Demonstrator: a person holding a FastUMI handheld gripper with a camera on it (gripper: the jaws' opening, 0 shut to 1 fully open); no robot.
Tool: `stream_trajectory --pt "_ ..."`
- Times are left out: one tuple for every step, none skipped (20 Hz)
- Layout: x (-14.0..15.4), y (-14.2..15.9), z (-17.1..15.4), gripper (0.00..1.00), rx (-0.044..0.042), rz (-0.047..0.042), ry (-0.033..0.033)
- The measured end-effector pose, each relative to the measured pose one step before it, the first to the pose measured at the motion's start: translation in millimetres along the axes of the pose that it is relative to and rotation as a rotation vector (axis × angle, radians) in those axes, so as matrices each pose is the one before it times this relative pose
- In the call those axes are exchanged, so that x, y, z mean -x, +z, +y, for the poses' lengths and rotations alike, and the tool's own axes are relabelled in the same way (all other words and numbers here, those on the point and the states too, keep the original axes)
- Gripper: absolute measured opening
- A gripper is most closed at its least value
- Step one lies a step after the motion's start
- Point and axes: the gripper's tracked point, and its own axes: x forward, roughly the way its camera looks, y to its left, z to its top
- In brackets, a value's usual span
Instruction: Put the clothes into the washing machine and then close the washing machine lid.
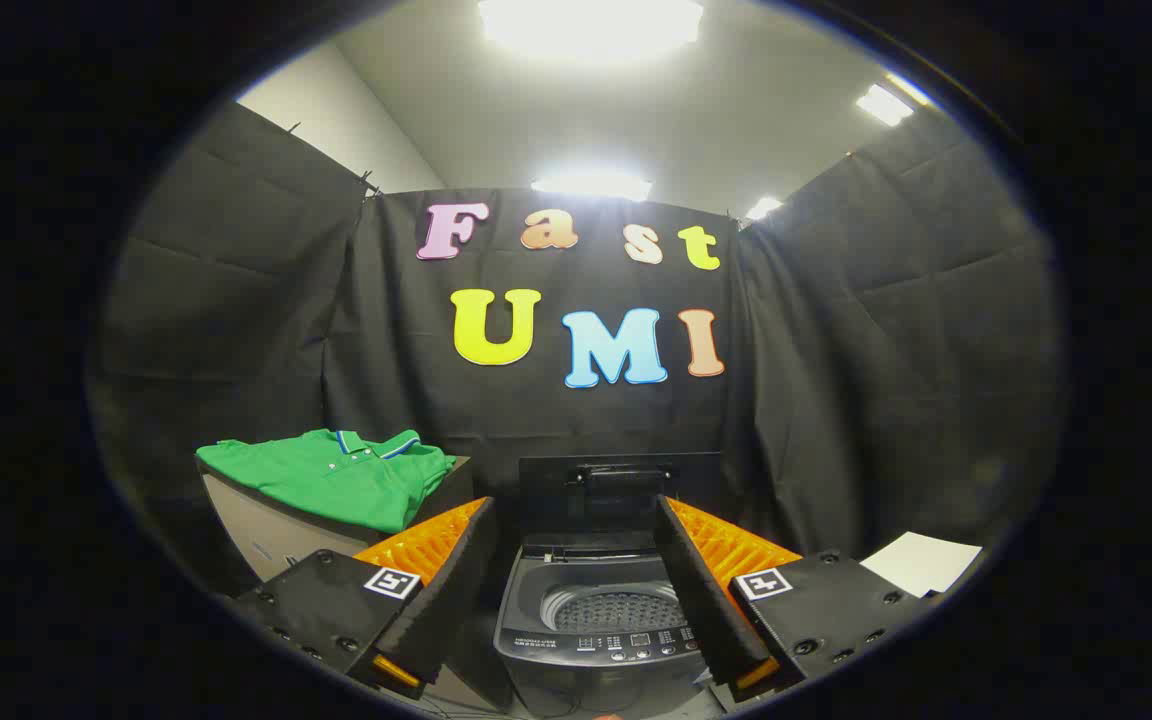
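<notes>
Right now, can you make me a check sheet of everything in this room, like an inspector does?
Surface: a box-like stand left of the washer, the shirt lying on it.
Job's things: green shirt, folded, on the stand; washer with lid up and drum empty as far as can be seen.
Clutter: a white sheet to the right of the washer.
Grippers: gripper open, holding nothing, fingers spread either side of the washer's opening.
Cables: nothing seen.
Surroundings: black cloth walls, ceiling lights on.
</notes>
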Motion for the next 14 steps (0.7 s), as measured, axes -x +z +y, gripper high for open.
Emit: stream_trajectory --pt "0.12 0.73 0.52 0.98 -0.00045 0.00038 0.00137" --pt "-0.98 -0.50 1.36 0.98 0.00014 -0.00011 0.00097" --pt "-0.61 -0.30 0.53 0.98 0.00270 0.00256 0.00122" --pt "0.07 -1.70 0.60 0.98 0.00530 0.00140 0.00088" --pt "-0.76 -0.33 -0.41 0.98 0.00466 -0.00057 -0.00023" --pt "0.47 -1.35 -1.01 0.98 0.00164 0.00333 -0.00078" --pt "-0.03 -2.82 1.03 0.98 -0.00260 0.00437 0.00316" --pt "-0.81 -0.11 0.80 0.98 -0.00072 0.00068 0.00157" --pt "-0.03 1.84 0.72 0.98 0.00286 -0.00222 0.00056" --pt "-0.83 0.72 0.44 0.98 0.00177 -0.00352 0.00040" --pt "-1.00 1.06 0.51 0.98 -0.00118 -0.00111 0.00036" --pt "-1.42 -1.40 0.90 0.98 -0.00167 0.00150 0.00257" --pt "-0.47 -1.29 -0.16 0.98 -0.00005 0.00214 0.00004" --pt "-0.69 -0.14 0.51 0.98 0.00142 0.00134 0.00020"
